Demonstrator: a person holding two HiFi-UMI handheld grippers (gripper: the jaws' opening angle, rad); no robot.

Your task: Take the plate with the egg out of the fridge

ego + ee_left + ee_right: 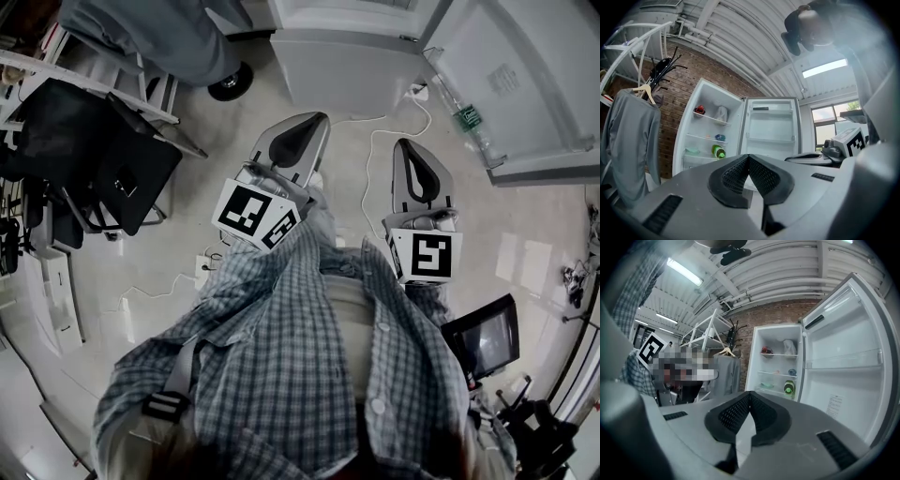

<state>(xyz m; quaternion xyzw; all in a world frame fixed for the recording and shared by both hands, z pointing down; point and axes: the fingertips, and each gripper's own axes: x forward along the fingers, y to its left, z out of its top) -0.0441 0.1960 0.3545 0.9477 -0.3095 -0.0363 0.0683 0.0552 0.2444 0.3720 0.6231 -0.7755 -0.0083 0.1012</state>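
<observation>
At my chest, both grippers point forward and down over the floor (187, 253). My left gripper (298, 141) has its jaws pressed together, the ribbed pads (733, 176) meeting tip to tip with nothing between them. My right gripper (417, 173) is the same, closed on nothing. Neither touches anything.

Outward from the left gripper, at about eleven o'clock in its own view, stands the fridge (712, 129) with its door (771, 124) swung wide open. From the right gripper it sits at about one o'clock. Both grippers are well apart from it. On its shelves I see a red thing (699, 110) and a white bag (722, 113) up top, a blue thing (720, 138) below them, and a green bottle (718, 151) lower down. At nine o'clock of the bottle lies a pale flat shape (692, 151) that may be the plate, though it is too small for me to make out an egg.

I judge the task barely begun: the door is open, but nothing is grasped and the plate is inside the fridge. What is left is to step closer, spread one gripper, take the plate by its rim and bring it out level.
</observation>
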